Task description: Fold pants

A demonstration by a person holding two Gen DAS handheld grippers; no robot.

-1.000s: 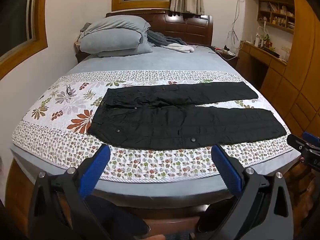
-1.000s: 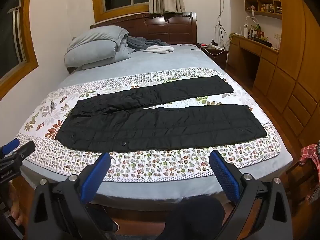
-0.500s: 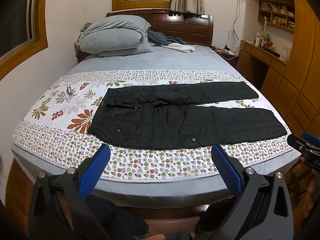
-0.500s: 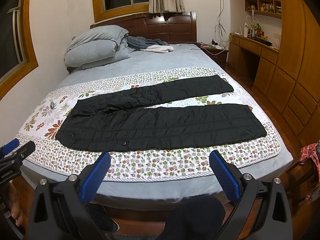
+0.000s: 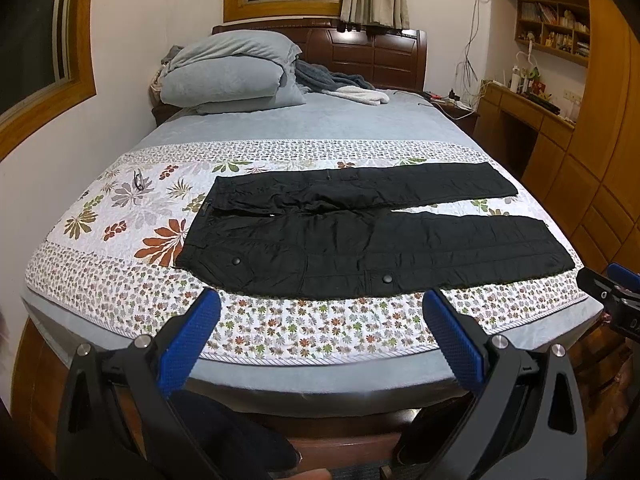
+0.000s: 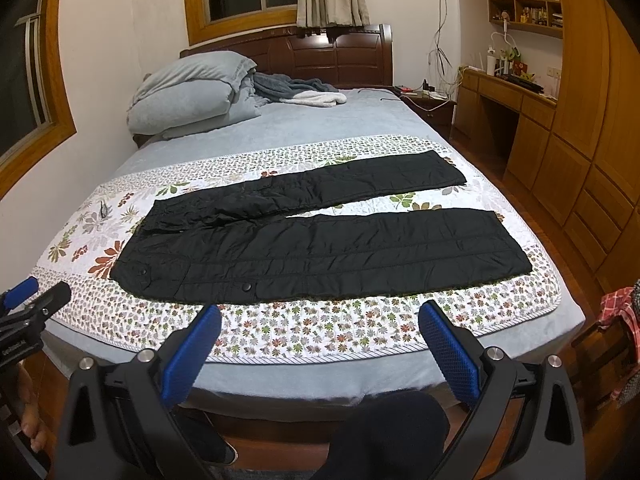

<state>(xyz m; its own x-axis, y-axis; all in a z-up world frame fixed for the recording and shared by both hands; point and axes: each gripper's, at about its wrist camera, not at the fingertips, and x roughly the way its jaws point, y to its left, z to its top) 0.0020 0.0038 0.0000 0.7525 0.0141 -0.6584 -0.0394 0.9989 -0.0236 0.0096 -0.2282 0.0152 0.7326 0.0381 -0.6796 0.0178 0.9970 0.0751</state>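
Black pants (image 5: 360, 236) lie spread flat across the floral quilt (image 5: 120, 216) on the bed, waistband at the left, both legs running to the right. They also show in the right wrist view (image 6: 320, 240). My left gripper (image 5: 320, 304) is open and empty, held at the bed's near edge short of the pants. My right gripper (image 6: 320, 316) is open and empty, also at the near edge. Each gripper shows at the other view's edge, the right gripper (image 5: 612, 284) and the left gripper (image 6: 32, 300).
Grey pillows (image 5: 232, 72) and a blanket (image 5: 344, 88) lie at the headboard. A wooden desk and cabinets (image 6: 560, 140) stand along the right wall. A small dark object (image 5: 139, 180) lies on the quilt at the left. A red checked cloth (image 6: 620, 308) hangs at the right.
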